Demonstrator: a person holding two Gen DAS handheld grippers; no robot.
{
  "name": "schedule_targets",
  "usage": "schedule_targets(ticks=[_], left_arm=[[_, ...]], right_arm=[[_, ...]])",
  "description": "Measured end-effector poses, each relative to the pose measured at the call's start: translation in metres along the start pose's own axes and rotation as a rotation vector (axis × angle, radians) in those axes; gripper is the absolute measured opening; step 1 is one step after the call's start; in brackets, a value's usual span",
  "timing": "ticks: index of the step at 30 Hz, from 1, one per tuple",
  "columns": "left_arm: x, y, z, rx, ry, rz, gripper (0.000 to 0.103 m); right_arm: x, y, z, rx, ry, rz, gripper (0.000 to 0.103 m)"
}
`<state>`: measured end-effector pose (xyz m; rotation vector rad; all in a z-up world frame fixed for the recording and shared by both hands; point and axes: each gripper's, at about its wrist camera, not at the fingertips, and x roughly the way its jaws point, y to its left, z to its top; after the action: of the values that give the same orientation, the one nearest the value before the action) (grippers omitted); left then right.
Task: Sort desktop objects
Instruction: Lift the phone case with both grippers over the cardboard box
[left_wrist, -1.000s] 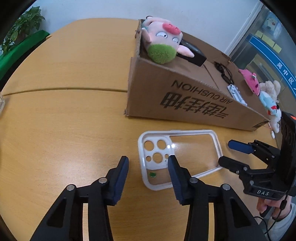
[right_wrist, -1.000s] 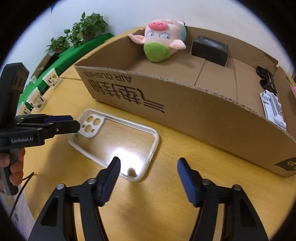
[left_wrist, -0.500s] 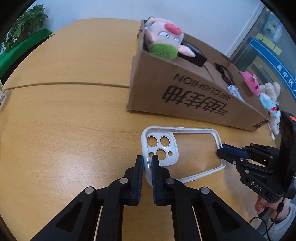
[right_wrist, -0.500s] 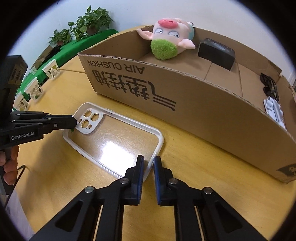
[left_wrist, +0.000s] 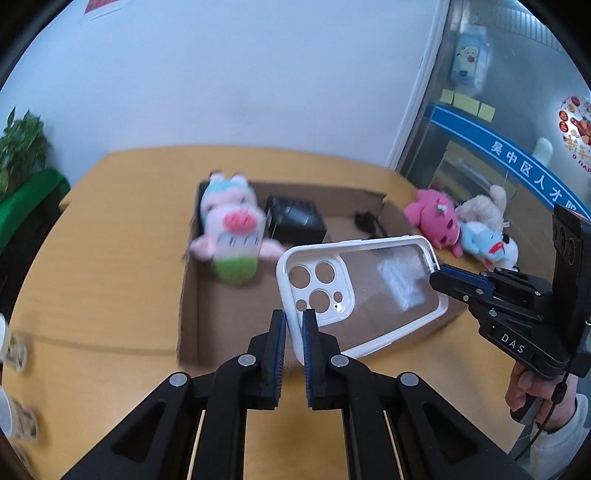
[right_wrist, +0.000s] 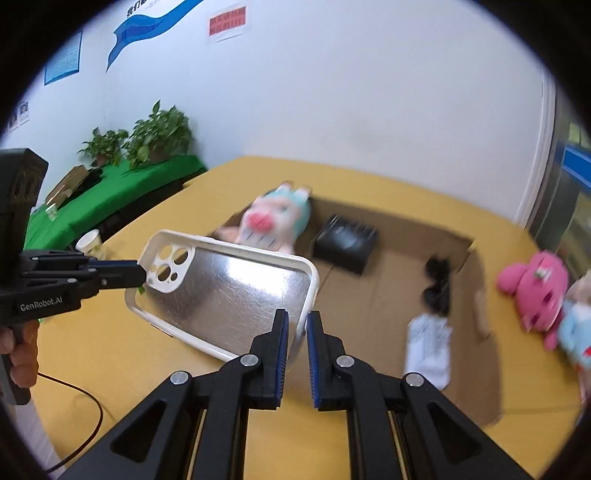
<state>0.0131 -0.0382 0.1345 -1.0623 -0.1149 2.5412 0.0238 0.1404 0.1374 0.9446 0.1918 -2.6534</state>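
table (left_wrist: 110, 266): tan wood, white wall behind | case (left_wrist: 364, 291): frame centre, lifted over box (left_wrist: 192, 325) | left gripper (left_wrist: 294, 332): clamped on camera-hole end | right gripper (right_wrist: 296, 334): clamped on opposite end | bare tabletop lower left

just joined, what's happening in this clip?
A person with a handheld gripper in each hand is sorting desk items into a cardboard box. Both grippers are clamped on a clear phone case: the left gripper pinches the camera-hole end, the right gripper the opposite end. The case is held in the air above the box. Already in the box are a pig plush, a black box and glasses. More plush toys lie on the table.
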Motion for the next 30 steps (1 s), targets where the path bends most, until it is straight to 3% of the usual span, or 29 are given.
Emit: schedule_targets(ticks=[7, 14, 21, 30], left_arm=[[0.052, -0.005, 0.060, -0.004, 0.045, -0.041, 0.006], [0.139, 0.007, 0.087, -0.049, 0.193, -0.052, 0.005], [0.228, 0.020, 0.087, -0.073, 0.387, 0.002, 0.005], [0.267, 0.020, 0.065, -0.039, 0.547, 0.055, 0.005]], right_arm=[[0.024, -0.050, 0.045, 0.012, 0.019, -0.038, 0.010], [0.097, -0.093, 0.044, 0.049, 0.203, -0.043, 0.010], [0.175, -0.126, 0.026, 0.127, 0.427, 0.023, 0.010], [0.218, -0.132, 0.011, 0.146, 0.586, 0.063, 0.010]])
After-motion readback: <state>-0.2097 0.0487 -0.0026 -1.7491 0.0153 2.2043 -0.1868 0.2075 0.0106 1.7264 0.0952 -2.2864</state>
